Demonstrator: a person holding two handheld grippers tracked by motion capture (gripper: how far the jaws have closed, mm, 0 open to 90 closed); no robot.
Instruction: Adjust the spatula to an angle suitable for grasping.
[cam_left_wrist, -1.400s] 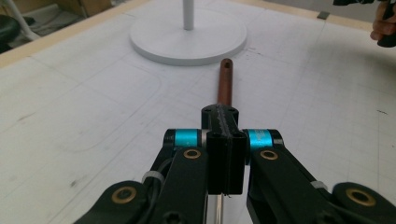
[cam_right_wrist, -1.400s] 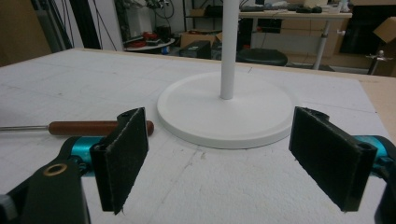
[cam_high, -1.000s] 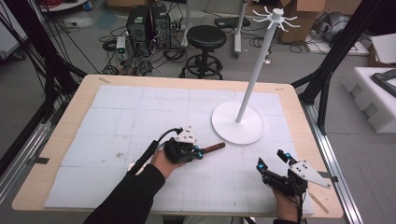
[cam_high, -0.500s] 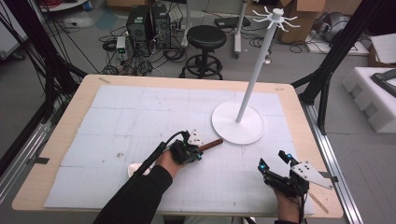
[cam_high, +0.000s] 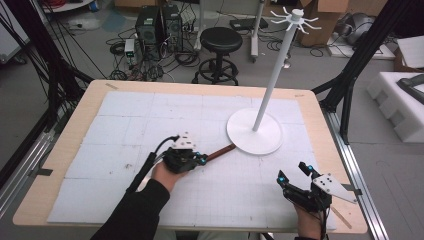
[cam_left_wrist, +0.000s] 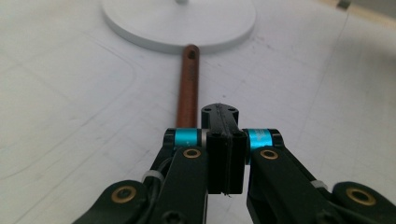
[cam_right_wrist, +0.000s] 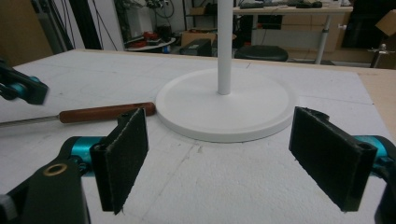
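The fingers of the left gripper (cam_left_wrist: 223, 140) are pressed flat together, clenched with no gap between them; in the left gripper view we see the brown wooden handle (cam_left_wrist: 187, 88) running along the desk just beside them on their left, and we cannot tell whether they pinch any part of the tool. The fingers of the right gripper (cam_right_wrist: 238, 158) stand wide apart, released, with nothing between their black pads. We take the white stand base (cam_high: 254, 131) as our landmark. The wooden handle (cam_high: 221, 151) lies flat on the desk with its far end touching or nearly touching the rim of the base, and it reaches away from the base toward the left gripper (cam_high: 201, 159), which sits near the base on the person's side and to the left. In the right gripper view a thin metal shaft (cam_right_wrist: 29, 121) continues from the handle away from the base. The right gripper (cam_high: 295, 181) hovers farther from the base, toward the desk's near right corner. A white pole (cam_high: 274, 75) rises from the base, topped with short hooks. The base rests on a white gridded mat (cam_high: 125, 125) that covers the wooden desk (cam_high: 85, 100). Beyond the desk, past the base, stands a black stool (cam_high: 221, 40) on the floor.
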